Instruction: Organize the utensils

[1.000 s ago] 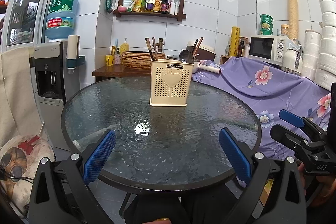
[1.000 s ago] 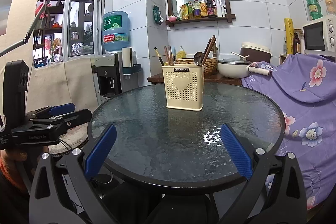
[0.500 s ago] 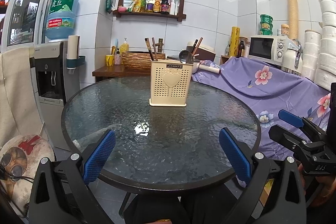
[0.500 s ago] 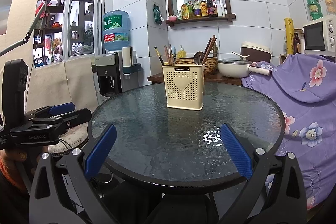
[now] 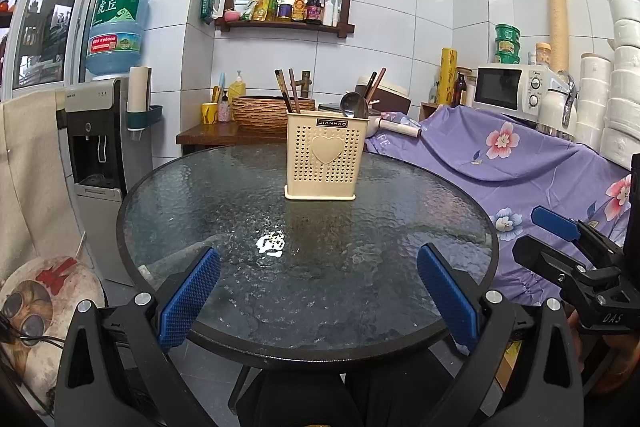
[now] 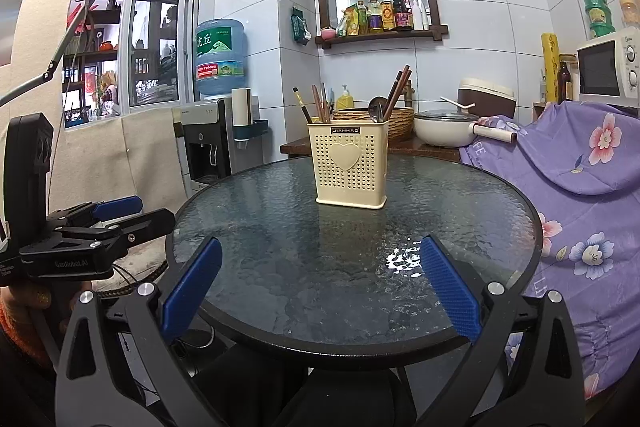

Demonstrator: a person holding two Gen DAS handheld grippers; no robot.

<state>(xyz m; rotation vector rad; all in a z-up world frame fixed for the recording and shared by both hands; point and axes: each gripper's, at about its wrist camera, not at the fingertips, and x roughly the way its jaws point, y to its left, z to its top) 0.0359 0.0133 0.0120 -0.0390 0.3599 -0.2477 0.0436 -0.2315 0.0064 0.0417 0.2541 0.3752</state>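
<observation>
Almost nothing has moved since a second ago: both grippers hang where they were at the near edge of the table, and the holder has not shifted.

The cream perforated plastic utensil holder with a raised heart on its front [image 5: 325, 157] stands upright on the round textured glass table with a dark rim [image 5: 192, 211], toward the far side and near the middle. In its left compartment lean dark wooden chopsticks [image 5: 289, 93]; in its right compartment stand a metal spoon [image 5: 353, 105] and more chopsticks. The rest of the tabletop is bare glass.

The left gripper [image 5: 318, 285] is held low at the near rim, its blue-padded fingers [image 5: 188, 297] spread wide with nothing between them. The right gripper [image 6: 320, 281] is also at the near rim, jaws wide apart and empty; the two grippers are side by side, well short of the holder.

To the right of the table, a purple floral cloth [image 5: 532, 163] drapes over furniture. Behind it sits a white microwave [image 5: 506, 87]. At left stands a grey water dispenser with a blue bottle on top [image 5: 98, 131]. A dark wooden wall shelf of bottles [image 5: 290, 7] hangs on the white tiled wall.
</observation>
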